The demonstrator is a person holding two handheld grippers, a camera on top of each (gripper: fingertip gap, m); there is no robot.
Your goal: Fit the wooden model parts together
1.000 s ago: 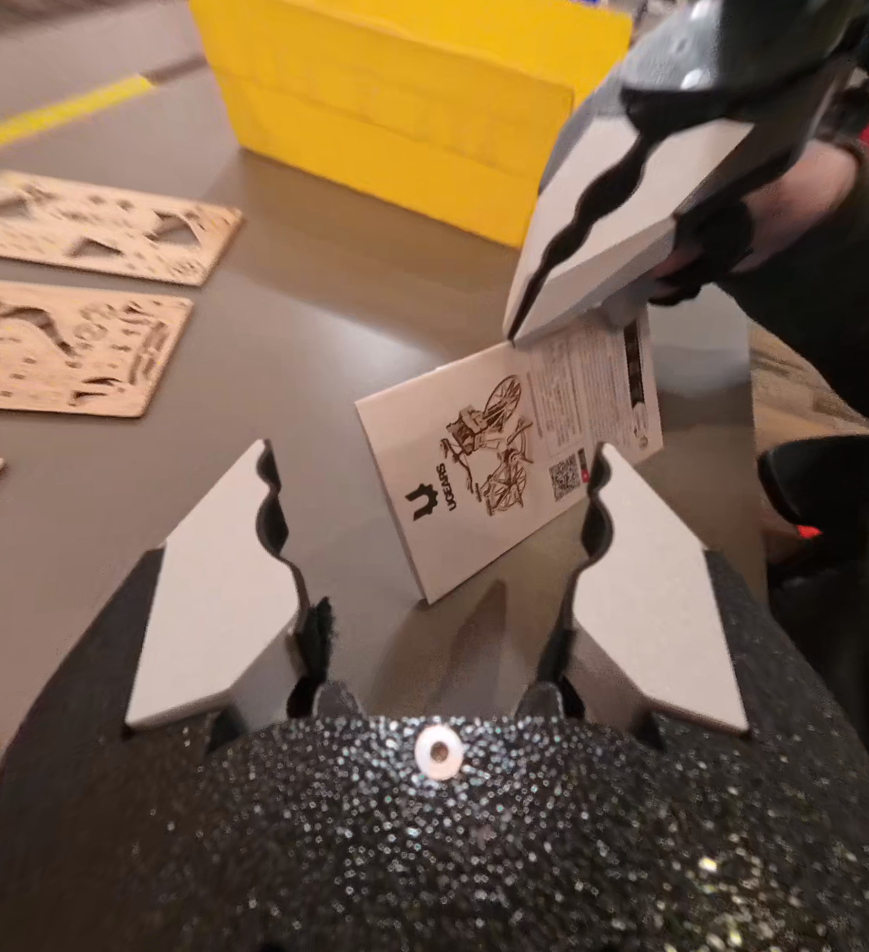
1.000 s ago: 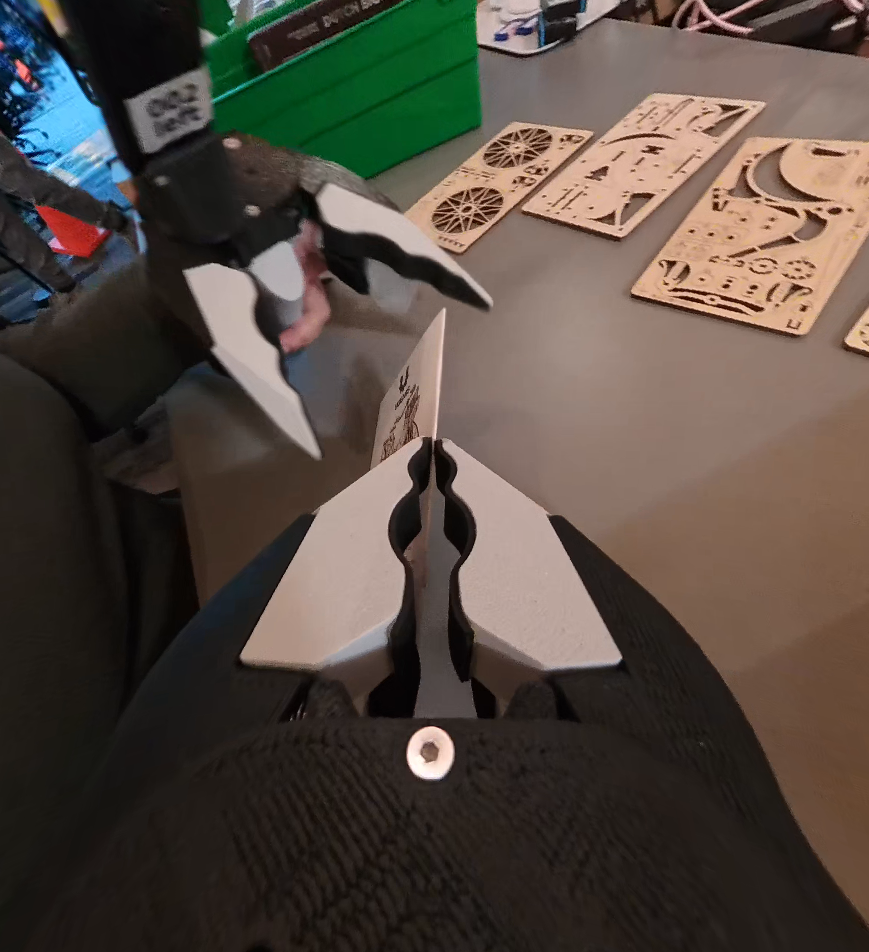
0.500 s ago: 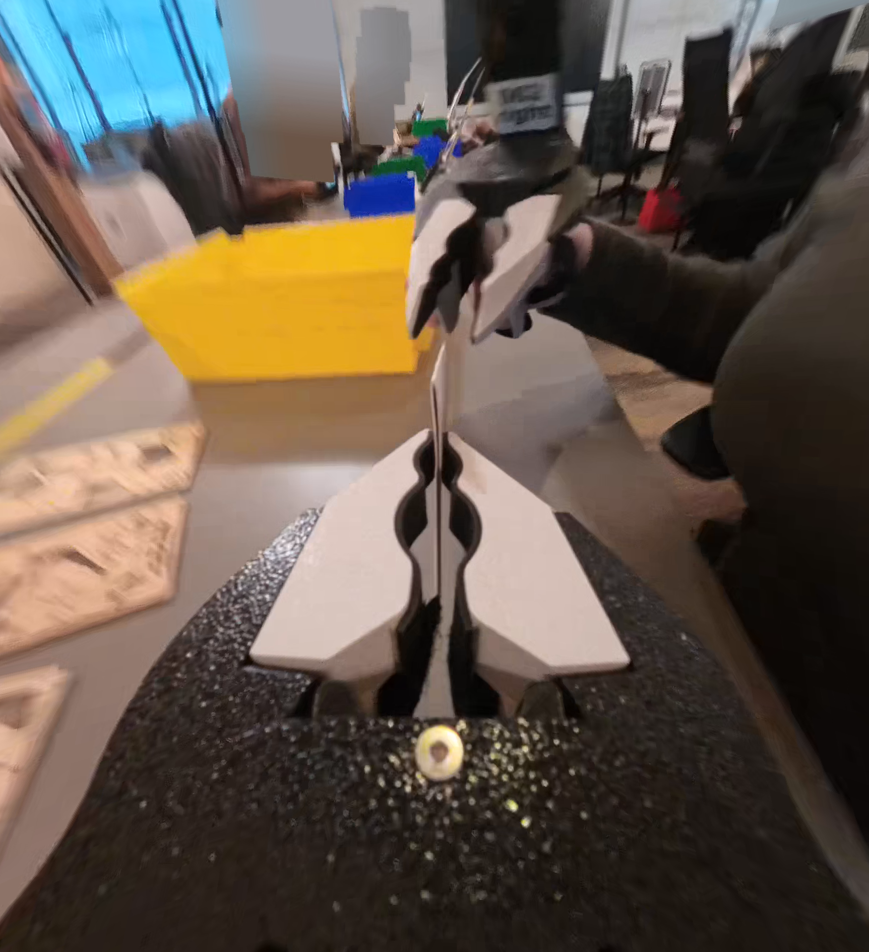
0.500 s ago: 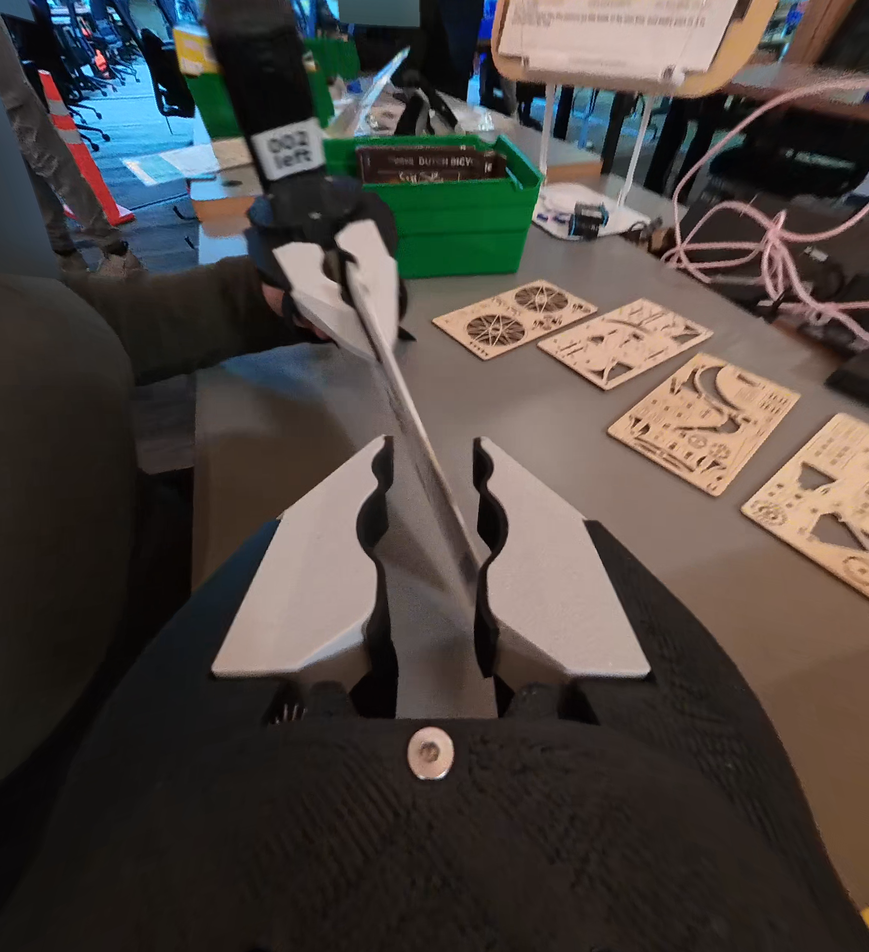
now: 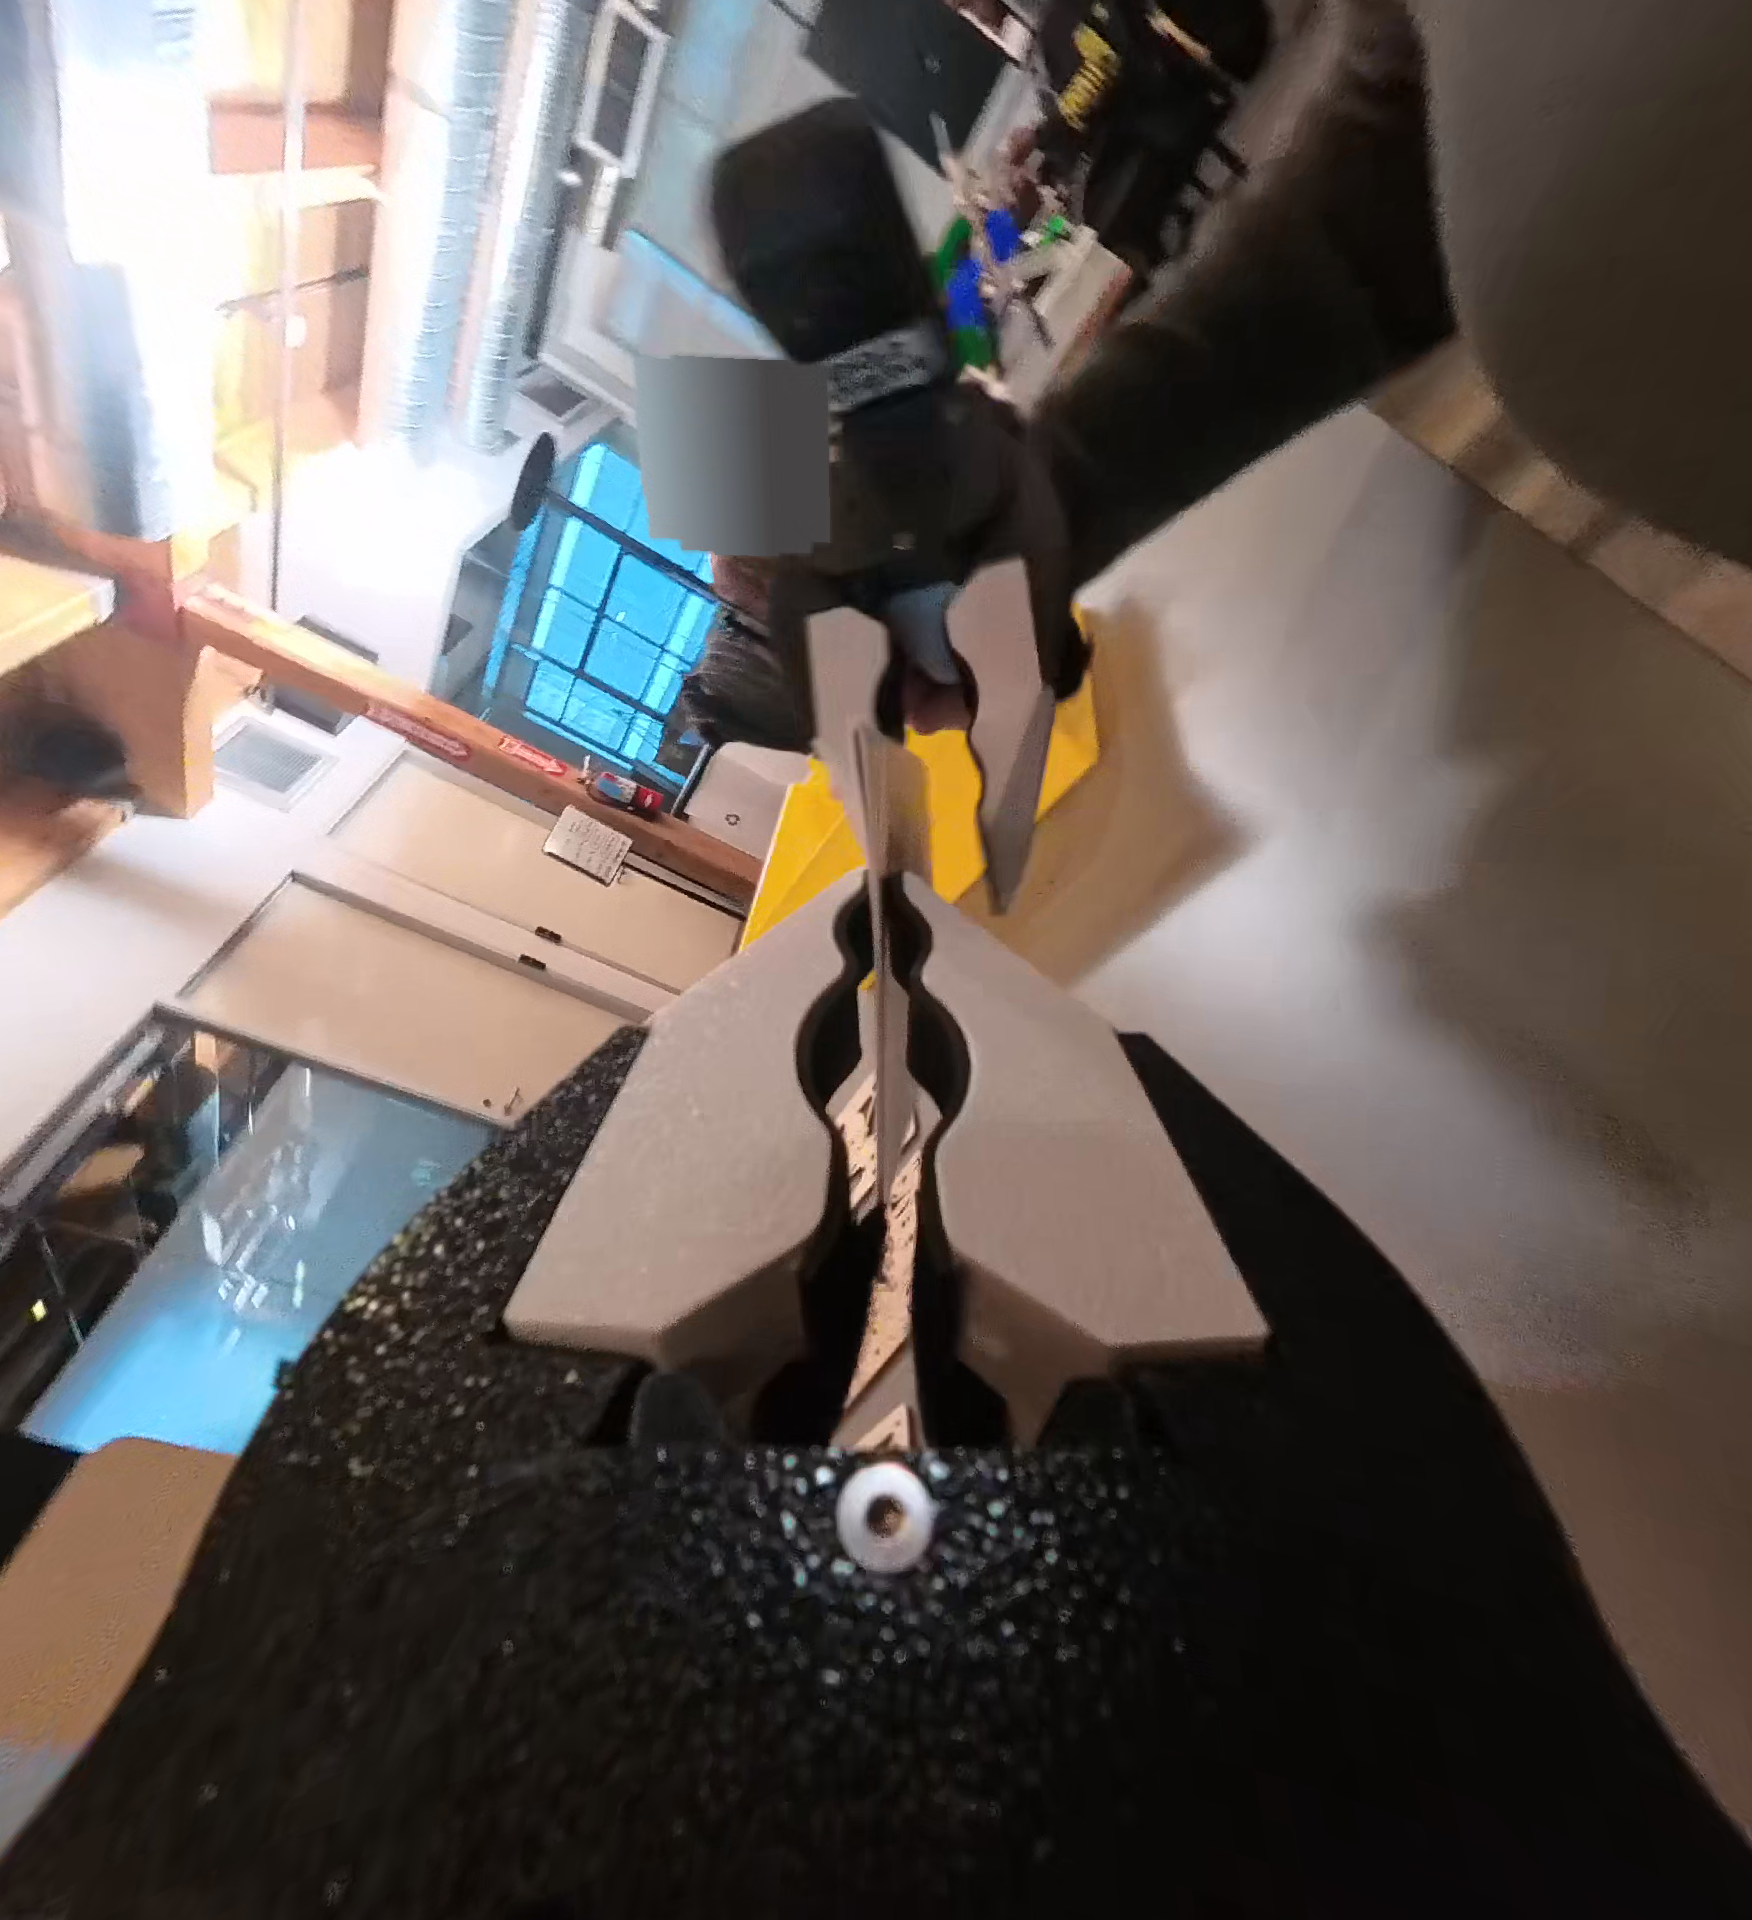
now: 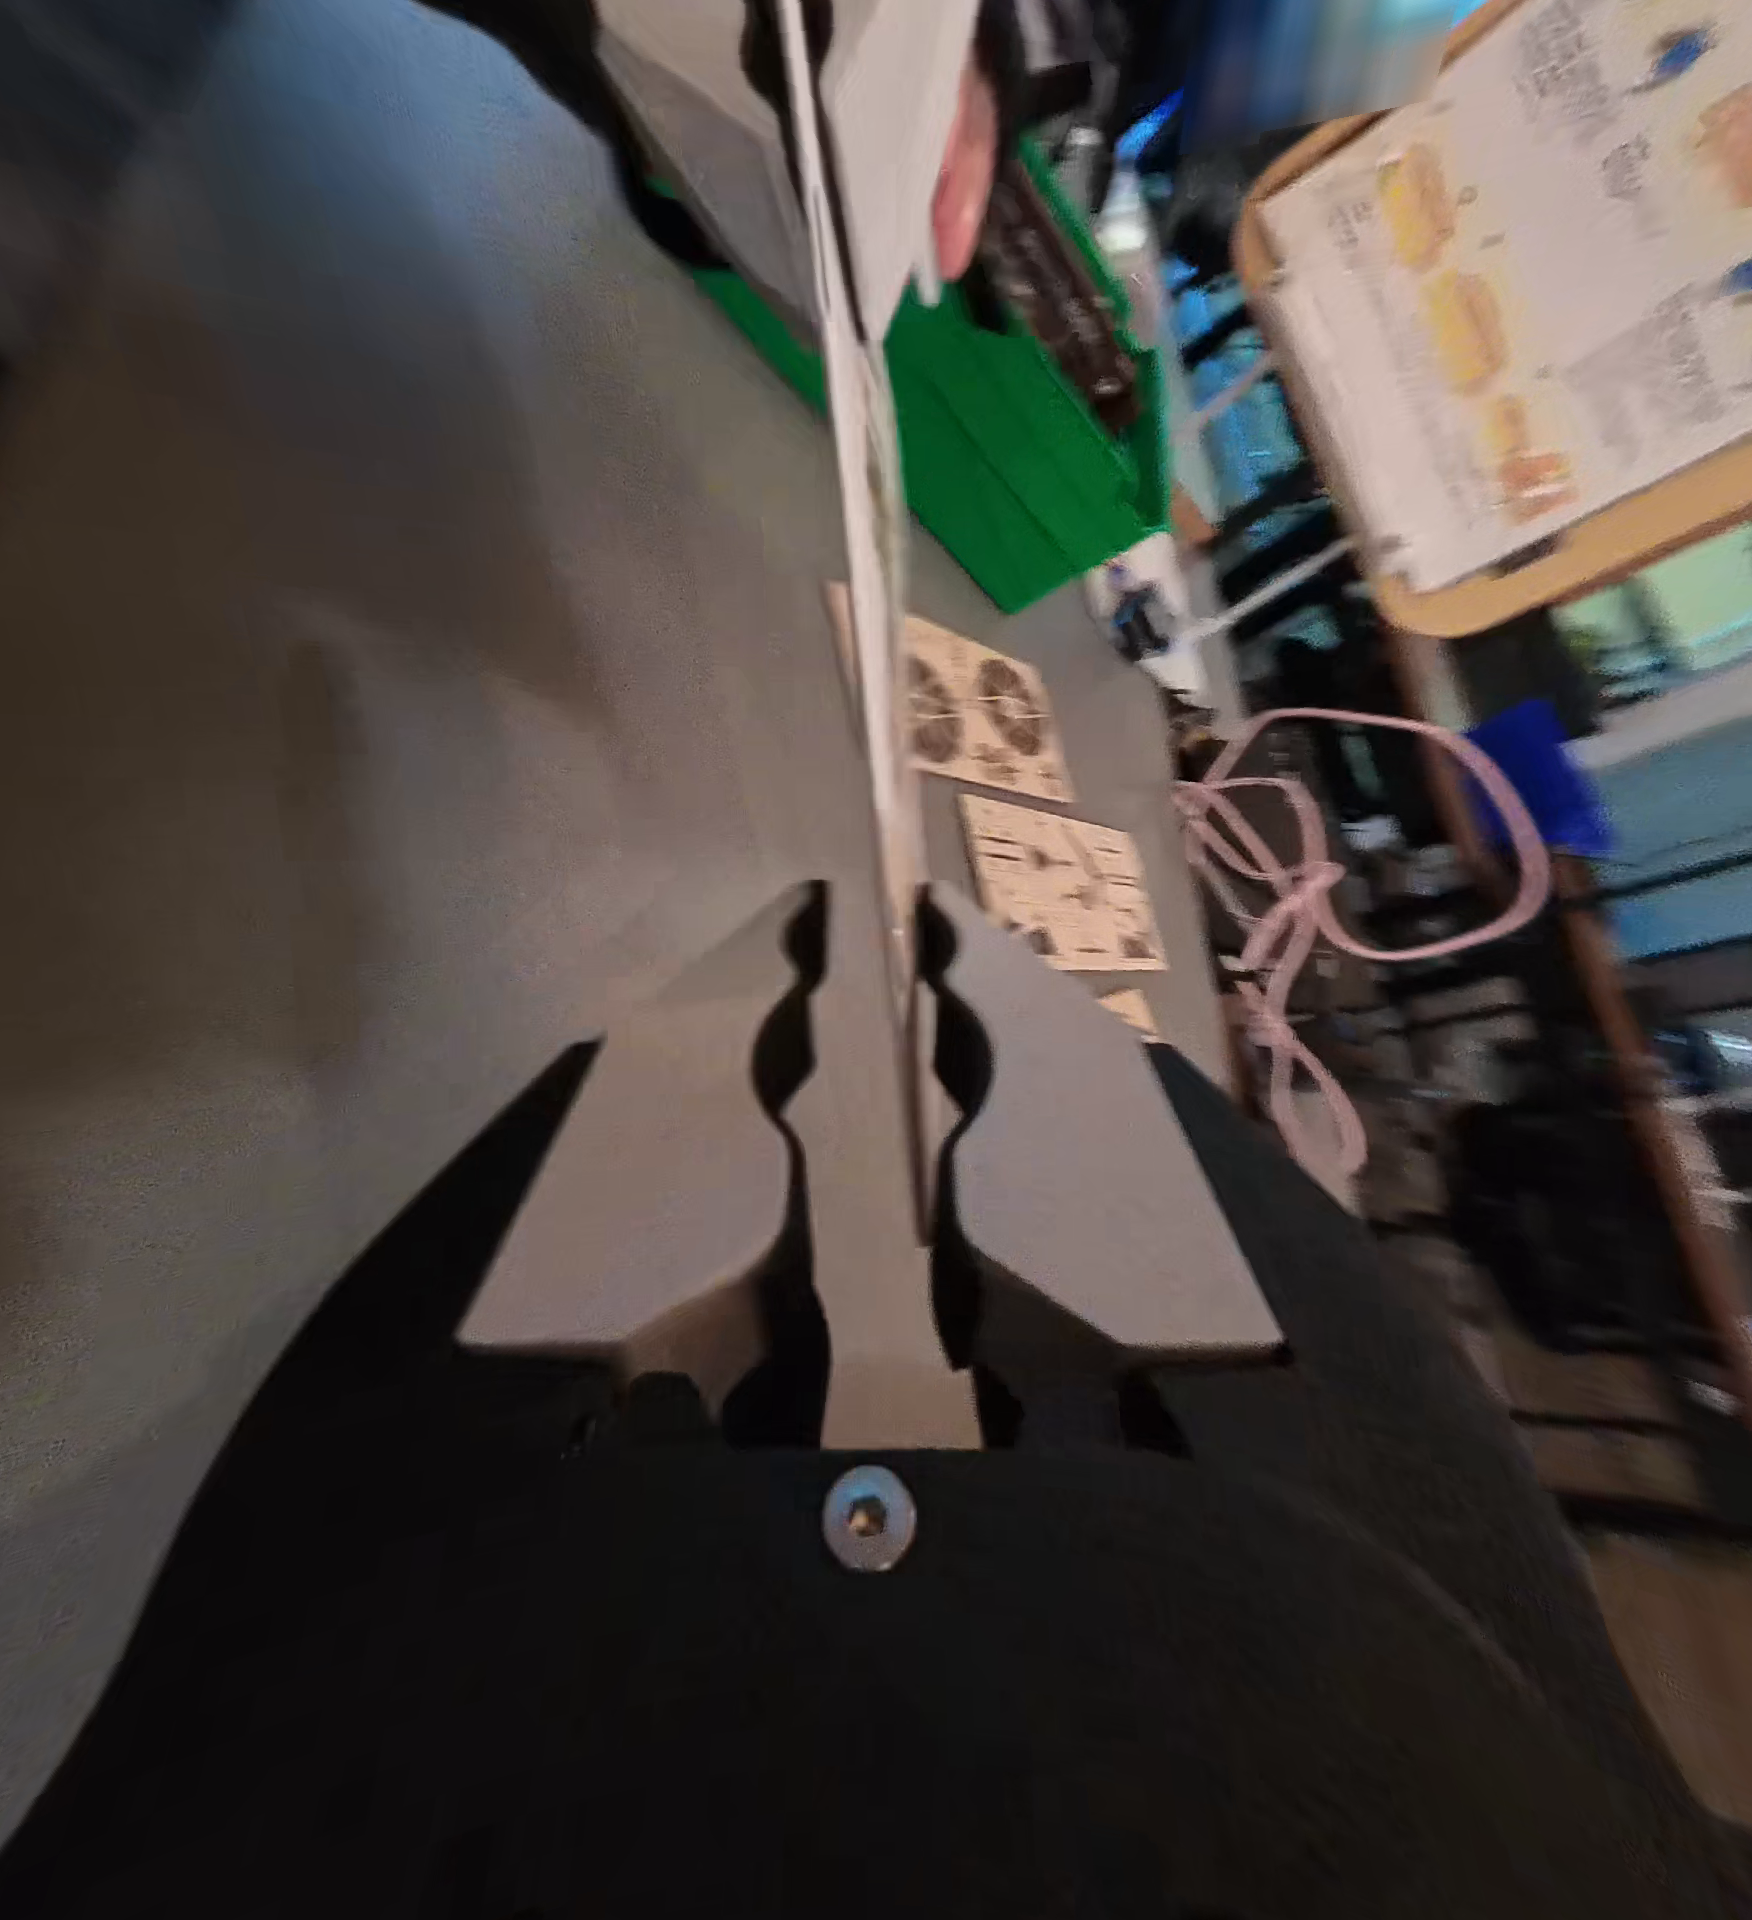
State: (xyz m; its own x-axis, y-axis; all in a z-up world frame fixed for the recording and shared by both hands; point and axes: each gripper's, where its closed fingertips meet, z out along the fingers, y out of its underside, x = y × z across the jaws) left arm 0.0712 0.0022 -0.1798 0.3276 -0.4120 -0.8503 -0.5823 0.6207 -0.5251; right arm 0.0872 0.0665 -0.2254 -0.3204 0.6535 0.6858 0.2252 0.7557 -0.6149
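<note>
Lying on the grey table (image 6: 436, 623), 2 wooden sheets (image 6: 1059, 883) beside green bin (image 6: 1007, 447).

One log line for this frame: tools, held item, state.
left tool: shut on thin white printed booklet | right tool: open, released | wooden sheets: untouched on table

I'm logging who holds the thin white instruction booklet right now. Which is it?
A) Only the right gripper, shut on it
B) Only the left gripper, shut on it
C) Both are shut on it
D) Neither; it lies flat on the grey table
B: in the left wrist view the left gripper is shut on the thin white instruction booklet, while the right gripper is open, its fingers spread around the booklet's edge.
</note>
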